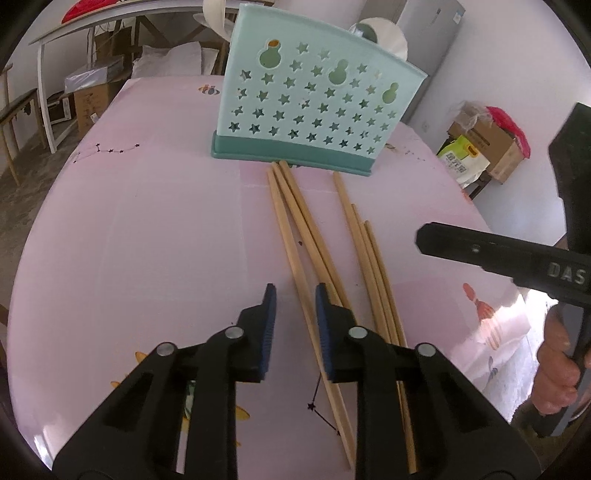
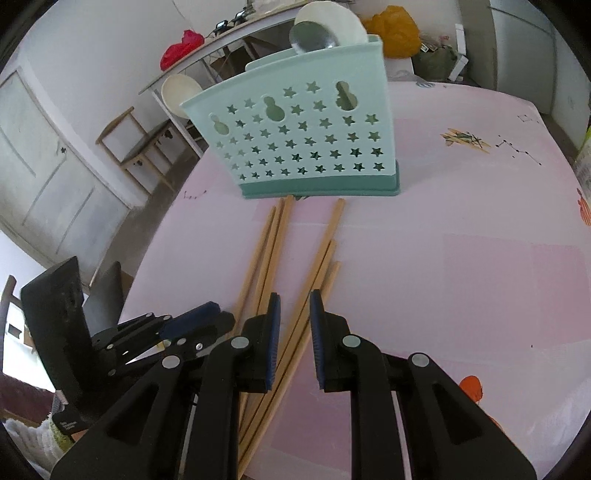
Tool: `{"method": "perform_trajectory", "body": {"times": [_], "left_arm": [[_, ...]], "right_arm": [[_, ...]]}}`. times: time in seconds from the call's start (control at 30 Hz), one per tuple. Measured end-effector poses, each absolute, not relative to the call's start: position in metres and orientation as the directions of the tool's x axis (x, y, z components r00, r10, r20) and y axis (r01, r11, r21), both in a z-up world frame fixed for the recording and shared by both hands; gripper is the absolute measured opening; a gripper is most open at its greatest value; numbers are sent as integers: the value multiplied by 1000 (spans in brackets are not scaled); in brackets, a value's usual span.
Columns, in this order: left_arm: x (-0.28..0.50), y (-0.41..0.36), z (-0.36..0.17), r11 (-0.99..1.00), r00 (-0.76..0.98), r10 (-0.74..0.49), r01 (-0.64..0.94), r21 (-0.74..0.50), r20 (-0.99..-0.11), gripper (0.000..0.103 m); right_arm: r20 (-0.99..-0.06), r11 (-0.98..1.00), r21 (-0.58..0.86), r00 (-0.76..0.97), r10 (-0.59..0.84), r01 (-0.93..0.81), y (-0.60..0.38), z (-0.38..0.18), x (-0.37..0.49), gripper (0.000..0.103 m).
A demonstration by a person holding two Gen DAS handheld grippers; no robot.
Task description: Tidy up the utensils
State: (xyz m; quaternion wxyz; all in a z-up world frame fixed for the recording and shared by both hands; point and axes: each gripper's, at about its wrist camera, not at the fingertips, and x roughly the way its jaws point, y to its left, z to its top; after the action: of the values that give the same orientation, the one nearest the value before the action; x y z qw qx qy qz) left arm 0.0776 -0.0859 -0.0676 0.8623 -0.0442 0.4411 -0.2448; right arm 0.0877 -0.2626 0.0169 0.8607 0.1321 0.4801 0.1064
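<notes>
Several wooden chopsticks lie on the pink tablecloth in two bundles, the left bundle (image 1: 295, 229) (image 2: 266, 251) and the right bundle (image 1: 364, 243) (image 2: 317, 266). Behind them stands a teal star-punched utensil holder (image 1: 314, 99) (image 2: 303, 140) with a metal spoon (image 2: 312, 35) and white spoons (image 2: 340, 22) in it. My left gripper (image 1: 295, 291) hovers low over the left bundle. Its jaws stand narrowly apart with one chopstick running between them, untouched by the pads. My right gripper (image 2: 295, 295) is narrowly open over the right bundle, gripping nothing.
The right gripper's black finger (image 1: 480, 251) reaches in from the right in the left wrist view, with a hand (image 1: 557, 369) behind it. Cardboard boxes (image 1: 491, 144), a white side table (image 1: 74, 33) and a wooden chair (image 2: 136, 144) stand around the table.
</notes>
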Motion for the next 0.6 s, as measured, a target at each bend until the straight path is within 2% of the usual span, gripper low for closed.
{"method": "perform_trajectory", "body": {"times": [0.17, 0.3, 0.6], "left_arm": [[84, -88, -68, 884, 490, -450, 367, -291, -747, 12], [89, -86, -69, 896, 492, -429, 336, -290, -757, 0], [90, -72, -70, 882, 486, -470, 296, -367, -737, 0]], "right_arm": [[-792, 938, 343, 520, 320, -56, -263, 14, 86, 17], [-791, 937, 346, 520, 322, -53, -263, 15, 85, 17], [-787, 934, 356, 526, 324, -43, -264, 15, 82, 17]]}}
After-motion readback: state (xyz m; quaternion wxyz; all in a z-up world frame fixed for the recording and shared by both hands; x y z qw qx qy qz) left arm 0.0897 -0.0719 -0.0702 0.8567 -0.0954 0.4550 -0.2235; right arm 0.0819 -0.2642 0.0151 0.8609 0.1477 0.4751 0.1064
